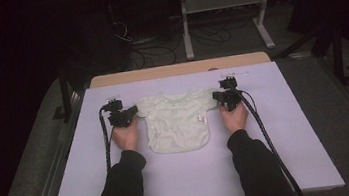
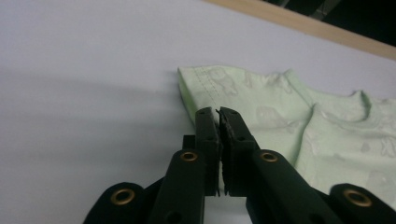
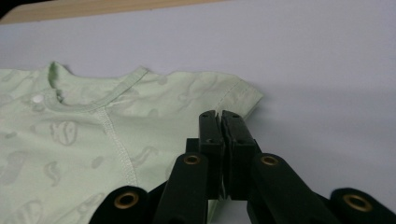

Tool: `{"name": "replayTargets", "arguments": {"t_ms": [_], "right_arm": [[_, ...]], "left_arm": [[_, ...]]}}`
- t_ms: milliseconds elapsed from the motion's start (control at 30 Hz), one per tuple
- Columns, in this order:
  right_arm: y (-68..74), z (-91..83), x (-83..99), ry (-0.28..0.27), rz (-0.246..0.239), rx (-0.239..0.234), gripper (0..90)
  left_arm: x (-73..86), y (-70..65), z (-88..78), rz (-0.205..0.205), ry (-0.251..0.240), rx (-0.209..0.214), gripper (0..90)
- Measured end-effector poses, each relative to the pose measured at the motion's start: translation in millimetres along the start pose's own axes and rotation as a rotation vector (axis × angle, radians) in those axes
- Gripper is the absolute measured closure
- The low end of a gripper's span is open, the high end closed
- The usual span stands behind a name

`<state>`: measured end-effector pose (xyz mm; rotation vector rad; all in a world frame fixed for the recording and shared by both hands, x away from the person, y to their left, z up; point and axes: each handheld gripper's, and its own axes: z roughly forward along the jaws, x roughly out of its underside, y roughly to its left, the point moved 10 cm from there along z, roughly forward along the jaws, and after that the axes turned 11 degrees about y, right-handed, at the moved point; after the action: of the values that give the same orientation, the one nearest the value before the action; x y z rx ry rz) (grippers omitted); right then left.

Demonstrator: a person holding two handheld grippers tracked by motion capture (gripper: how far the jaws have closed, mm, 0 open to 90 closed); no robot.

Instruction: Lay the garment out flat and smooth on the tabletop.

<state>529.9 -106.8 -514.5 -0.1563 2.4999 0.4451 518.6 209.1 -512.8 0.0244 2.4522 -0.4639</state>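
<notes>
A small pale green baby shirt lies flat, neck away from me, on a lavender table cover. My left gripper sits at the shirt's left sleeve with its jaws pressed together. In the left gripper view the gripper's tips rest at the sleeve hem of the shirt, and no cloth shows between them. My right gripper is at the right sleeve, also shut. In the right gripper view its tips lie over the sleeve of the shirt, which stays flat.
A wooden table edge runs along the far side of the cover. Beyond it, cables lie on the dark floor near a grey metal frame. Bare cover stretches on both sides of the shirt and in front of it.
</notes>
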Motion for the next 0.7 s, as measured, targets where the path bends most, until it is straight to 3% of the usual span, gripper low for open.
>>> {"name": "replayTargets", "arguments": {"t_ms": [67,133,200,367,600,700], "right_arm": [[-0.6,2.3,2.3,0.013,-0.01,0.009,86.5],[-0.6,2.6,2.8,0.012,-0.024,0.018,84.4],[0.2,2.4,2.2,0.009,-0.036,0.011,77.8],[2.6,-7.8,-5.3,-0.024,-0.09,-0.009,52.5],[2.1,-30.3,-14.0,-0.033,-0.156,-0.093,22.7],[1.5,-40.6,-15.4,-0.03,-0.193,-0.105,12.9]], "left_arm": [[2.1,2.2,1.7,-0.003,0.006,0.009,79.1],[2.6,6.4,0.7,-0.008,0.003,-0.009,71.9],[1.1,8.3,-2.6,-0.001,-0.002,0.01,63.1],[-9.0,8.2,-20.6,0.058,-0.056,0.041,39.8],[-19.4,6.0,-43.0,0.129,-0.1,0.077,23.7],[-20.8,2.7,-47.9,0.174,-0.089,0.087,17.5]]}}
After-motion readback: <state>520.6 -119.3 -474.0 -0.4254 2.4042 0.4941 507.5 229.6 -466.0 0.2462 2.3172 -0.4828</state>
